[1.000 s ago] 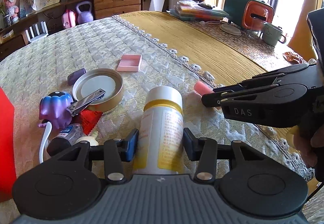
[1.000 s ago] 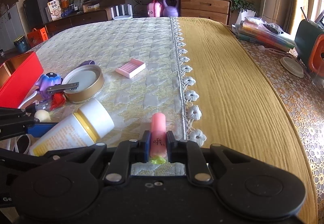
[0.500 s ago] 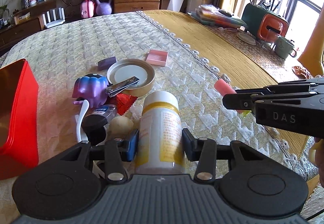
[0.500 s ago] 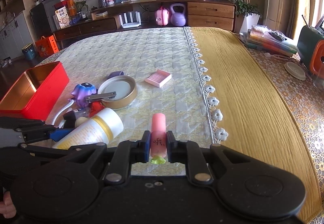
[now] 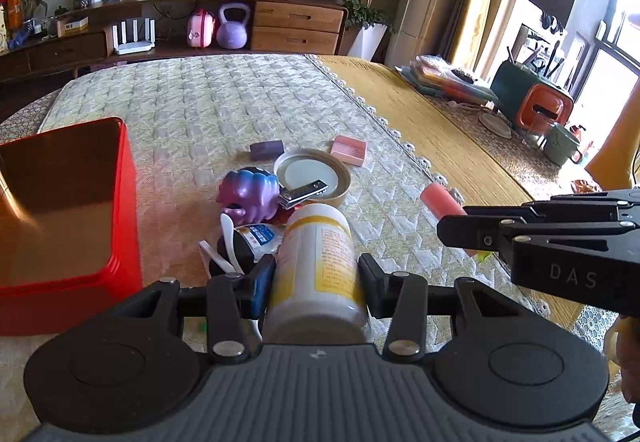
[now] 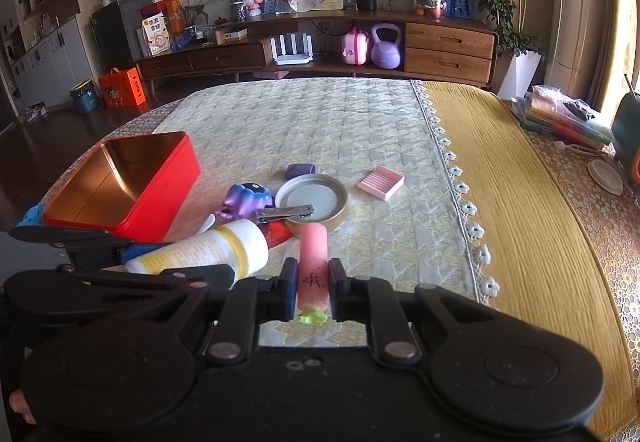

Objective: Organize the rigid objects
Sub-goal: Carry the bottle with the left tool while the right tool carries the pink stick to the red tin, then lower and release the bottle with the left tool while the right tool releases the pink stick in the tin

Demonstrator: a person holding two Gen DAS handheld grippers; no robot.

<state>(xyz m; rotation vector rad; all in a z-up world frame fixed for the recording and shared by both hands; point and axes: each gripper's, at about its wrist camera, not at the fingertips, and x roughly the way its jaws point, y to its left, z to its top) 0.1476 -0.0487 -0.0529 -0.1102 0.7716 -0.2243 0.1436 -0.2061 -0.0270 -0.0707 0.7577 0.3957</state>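
1. L gripper (image 5: 316,274): jaws part-open, clamped on white bottle (image 5: 318,262) w/ yellow band & label; pads press both sides of its body, cap end points away from cam. Bottle looks lifted off the cloth.
2. R gripper (image 6: 313,278): jaws nearly closed, pinching a slim pink tube (image 6: 314,266) w/ a red character printed on it & a green bit at its near end. Tube points fwd along the fingers.
3. From L cam, R gripper sits to the right, pink tube sticking out past its tips. From R cam, L gripper & bottle sit to the left, close by, not touching.
4. Just beyond the bottle: small dark-capped bottle (image 5: 250,242) w/ blue label, white spoon-like piece (image 5: 229,238) lying across it, red wrapper (image 6: 278,234) partly hidden.
5. Further out: purple shell-shaped toy (image 5: 250,194); beside it round gold-rimmed lid (image 5: 312,174) w/ nail clipper (image 5: 303,194) resting on its near rim.
6. Behind lid: small purple block (image 5: 267,149) and pink ridged block (image 5: 349,150), apart from each other.
7. Left side: open red tin box (image 6: 132,182), gold inside, nothing visible in it, near the pile but apart.
8. All on pale quilted cloth (image 6: 320,122); yellow cloth (image 6: 520,182) w/ lace edge to the right.
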